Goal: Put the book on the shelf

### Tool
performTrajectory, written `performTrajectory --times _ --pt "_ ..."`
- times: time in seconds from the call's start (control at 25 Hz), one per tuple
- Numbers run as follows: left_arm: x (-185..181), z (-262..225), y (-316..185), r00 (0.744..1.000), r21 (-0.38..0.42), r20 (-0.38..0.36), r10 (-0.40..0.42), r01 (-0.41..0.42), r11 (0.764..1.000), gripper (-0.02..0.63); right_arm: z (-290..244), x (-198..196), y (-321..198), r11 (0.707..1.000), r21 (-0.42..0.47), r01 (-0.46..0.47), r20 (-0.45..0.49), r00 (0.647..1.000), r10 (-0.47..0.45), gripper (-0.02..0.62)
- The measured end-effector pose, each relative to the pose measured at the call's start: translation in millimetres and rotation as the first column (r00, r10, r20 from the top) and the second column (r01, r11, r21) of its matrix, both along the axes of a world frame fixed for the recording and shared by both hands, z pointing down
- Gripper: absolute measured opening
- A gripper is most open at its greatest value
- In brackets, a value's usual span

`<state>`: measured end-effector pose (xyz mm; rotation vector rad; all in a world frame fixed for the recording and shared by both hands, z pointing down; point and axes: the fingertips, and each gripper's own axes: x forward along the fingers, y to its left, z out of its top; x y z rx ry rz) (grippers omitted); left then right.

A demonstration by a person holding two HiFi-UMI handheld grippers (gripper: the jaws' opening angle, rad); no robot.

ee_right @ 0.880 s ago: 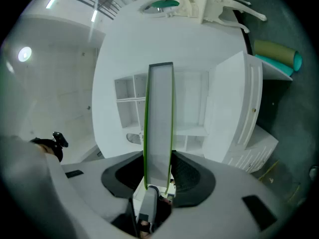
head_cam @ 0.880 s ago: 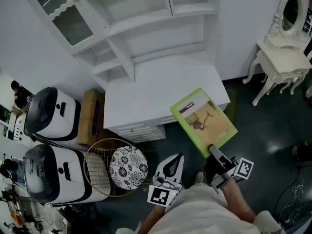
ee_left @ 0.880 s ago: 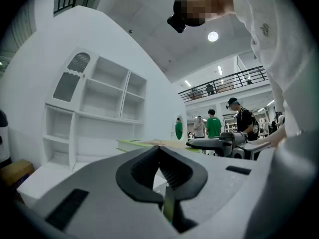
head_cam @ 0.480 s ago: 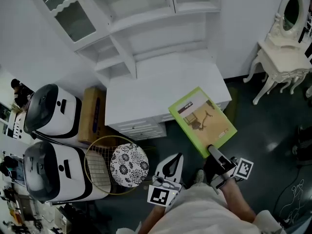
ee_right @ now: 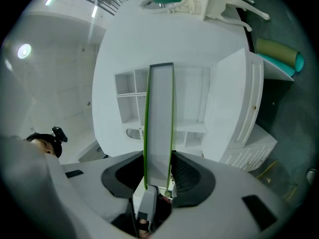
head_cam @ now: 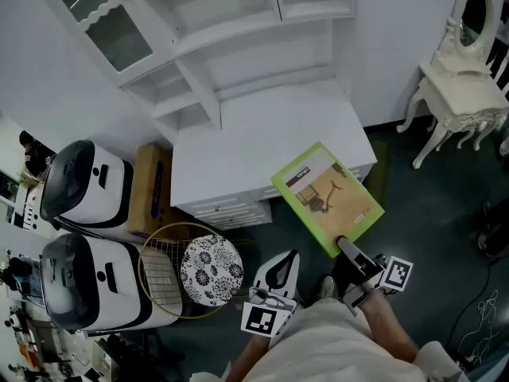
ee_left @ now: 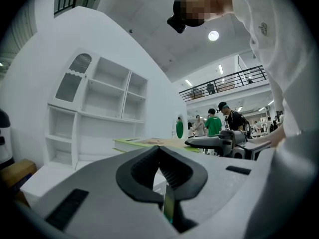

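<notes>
A green-covered book (head_cam: 326, 197) is held flat in the air just off the front right corner of the white desk (head_cam: 262, 146), and my right gripper (head_cam: 343, 245) is shut on its near edge. In the right gripper view the book (ee_right: 160, 118) stands edge-on between the pads of the right gripper (ee_right: 158, 163), pointing at the white shelf unit (ee_right: 149, 91). The shelf unit (head_cam: 238, 22) rises behind the desk, its compartments bare. My left gripper (head_cam: 288, 255) hangs low beside my body, shut and holding nothing. The left gripper view shows the book (ee_left: 149, 143) to the right of the left gripper (ee_left: 159, 147).
Two rounded white-and-black machines (head_cam: 83, 185) stand at the left, with a cardboard box (head_cam: 149, 189) and a wire basket (head_cam: 171, 273) beside the desk. A white dressing table with a mirror (head_cam: 461, 78) stands at the right. Dark floor lies between them.
The book and right gripper have edged slightly left toward the desk. The left gripper has stayed where it was.
</notes>
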<state>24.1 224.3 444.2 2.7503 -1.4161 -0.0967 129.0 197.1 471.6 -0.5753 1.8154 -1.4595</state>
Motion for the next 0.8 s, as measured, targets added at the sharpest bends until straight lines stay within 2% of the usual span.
performTrajectory --times 0.36,0.6,0.8 --pt "16 -2 -7 1.000 0.005 0.009 -0.028 0.028 1.000 0.003 10 9 -8 0.998 -0.026 0.051 -0.071 0.996 -0.053 0.166" --pt "28 3 -5 0.997 -0.012 0.021 -0.068 0.068 0.998 0.003 17 16 -9 0.994 -0.042 0.104 -0.073 0.992 -0.107 0.164" --pt "21 10 -6 0.995 -0.037 0.026 -0.101 0.102 0.994 0.003 25 10 -15 0.990 -0.066 0.127 -0.075 0.988 -0.132 0.163"
